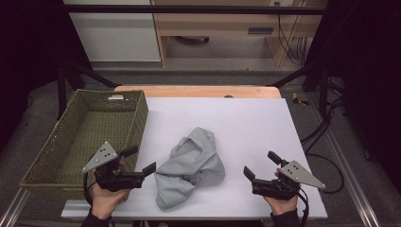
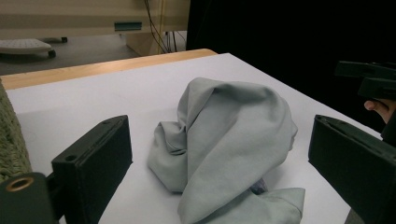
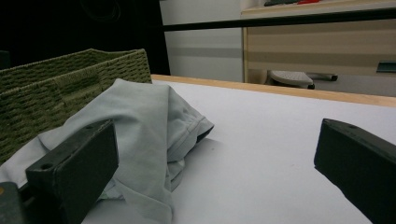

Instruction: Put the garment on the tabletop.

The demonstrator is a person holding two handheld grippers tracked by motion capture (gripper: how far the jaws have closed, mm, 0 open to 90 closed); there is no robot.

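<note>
On the white table [image 1: 265,123], the woven basket [image 1: 56,156] at nine o'clock holds nothing. The crumpled grey garment [image 1: 191,165] lies centre, ungrasped. Left gripper [image 1: 140,161] and right gripper [image 1: 259,164] flank it, jaws spread; everything remains, seemingly.

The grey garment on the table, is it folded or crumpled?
Crumpled: the grey garment lies bunched in a heap with loose folds on the white table, beside the basket.

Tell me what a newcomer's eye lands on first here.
First, the crumpled pale grey garment heaped mid-table on the white table cover. Next, the open left gripper and right gripper flanking it, both apart from it. Then the green woven basket at the table's left edge.
</note>
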